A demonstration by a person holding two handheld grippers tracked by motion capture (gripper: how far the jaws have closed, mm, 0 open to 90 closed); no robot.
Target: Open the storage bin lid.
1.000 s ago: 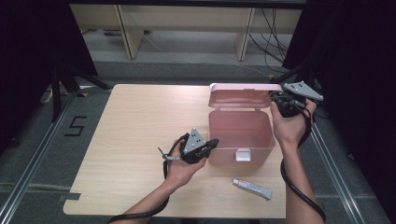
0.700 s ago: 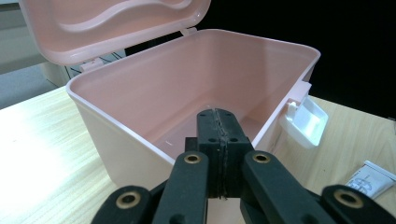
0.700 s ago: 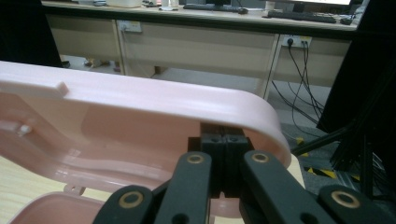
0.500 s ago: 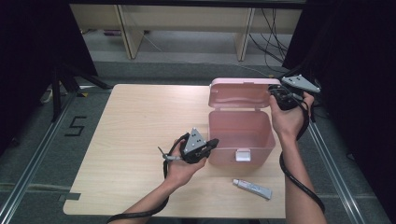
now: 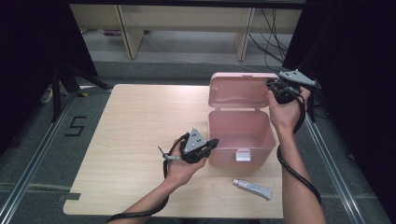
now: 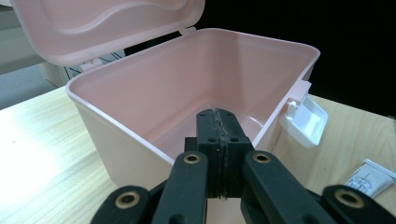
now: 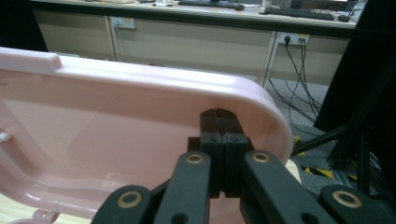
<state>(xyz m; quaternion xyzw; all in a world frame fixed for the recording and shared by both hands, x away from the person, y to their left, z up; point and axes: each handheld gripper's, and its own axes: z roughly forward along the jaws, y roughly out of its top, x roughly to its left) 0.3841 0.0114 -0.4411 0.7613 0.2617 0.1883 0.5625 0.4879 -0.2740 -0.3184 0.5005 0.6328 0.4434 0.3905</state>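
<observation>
On the surface (image 5: 140, 121), toward its right side, stands the open pink box (image 5: 240, 135). Left gripper (image 5: 210, 144), jaws closed and empty, sits at the box's near-left wall; right gripper (image 5: 273, 88), jaws likewise closed, meets the raised lid (image 5: 238, 91).

Light's overhead, soft, even across the table (image 5: 130, 140); wood reads pale and warm, no hard shadows, just a faint smudge under the pink box (image 5: 240, 133). Surroundings drop to near black left and right, curtains swallowing detail. High view is a bit soft overall, low-res, small print on the tube (image 5: 252, 188) unreadable.

Left gripper view: glare patch blown out on the tabletop at lower left, box interior evenly lit w/ gentle sheen on the walls. Black jaws up close are fairly sharp, slightly dark.

Right gripper view: lid (image 7: 140, 116) well lit, mild sheen along its rim; bkgd desks and cables softer, right side dim. Slight wide-angle bending at edges.
</observation>
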